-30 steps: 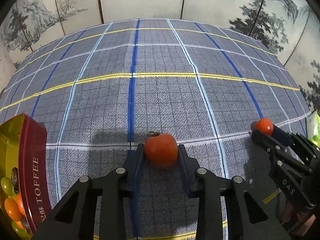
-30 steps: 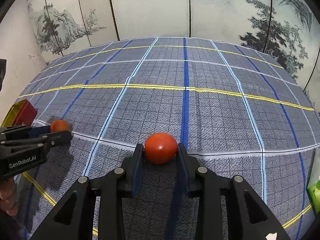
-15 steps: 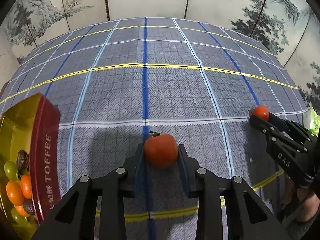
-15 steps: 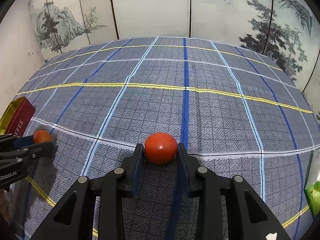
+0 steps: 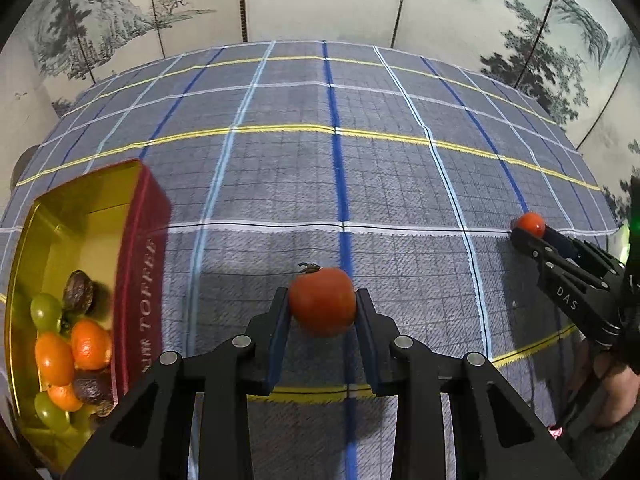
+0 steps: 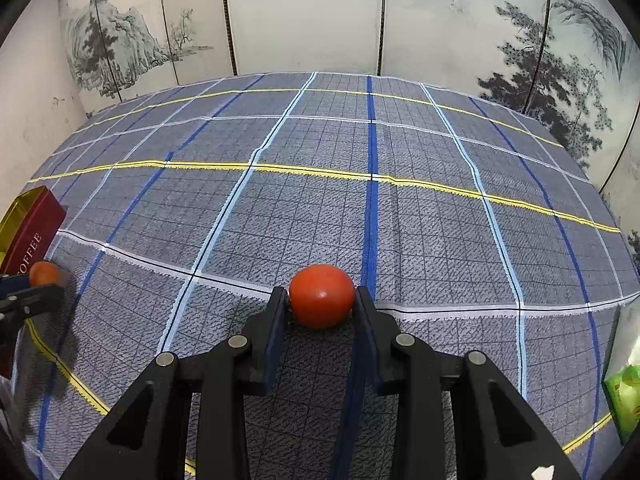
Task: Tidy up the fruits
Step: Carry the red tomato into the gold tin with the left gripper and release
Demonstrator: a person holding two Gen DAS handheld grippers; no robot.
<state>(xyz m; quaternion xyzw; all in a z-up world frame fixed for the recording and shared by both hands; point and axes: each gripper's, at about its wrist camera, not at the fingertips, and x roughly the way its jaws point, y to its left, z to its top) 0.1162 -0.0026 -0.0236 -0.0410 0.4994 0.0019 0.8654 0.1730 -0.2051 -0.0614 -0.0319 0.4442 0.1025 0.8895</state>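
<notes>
Red on both sides: each of your grippers is pinching a small tomato. Your left gripper [image 5: 322, 307] has its blue-lined pads pressed against the flanks of the stemmed tomato [image 5: 322, 306], whose dry calyx sticks up at the top left. It hangs above the checked tablecloth [image 5: 384, 168], over the dark blue stripe, and you can see its shadow on the cloth beneath.

Your right gripper [image 6: 322, 302] is clamped the same way on the smooth tomato [image 6: 322, 301], with no stem showing from that camera. In the left wrist view this same gripper appears at the far right edge, its fruit a small red ball at the fingertips, and part of your hand [image 5: 618, 394] shows below it.

Look left in the left wrist view and you find the toffee tin [image 5: 138, 280], red outside with gold lettering, gold inside, standing on the cloth well to the left of the stemmed tomato. Its near end holds a heap of fruit: green grapes [image 5: 46, 312], orange kumquat-like pieces [image 5: 54, 358] and dark wrinkled ones [image 5: 78, 298]. The far end of the tin is bare gold.

At the right margin of the right wrist view a green packet [image 6: 624, 400] lies at the cloth's edge. A painted folding screen [image 6: 304, 16] with ink mountains and pines stands behind the table
</notes>
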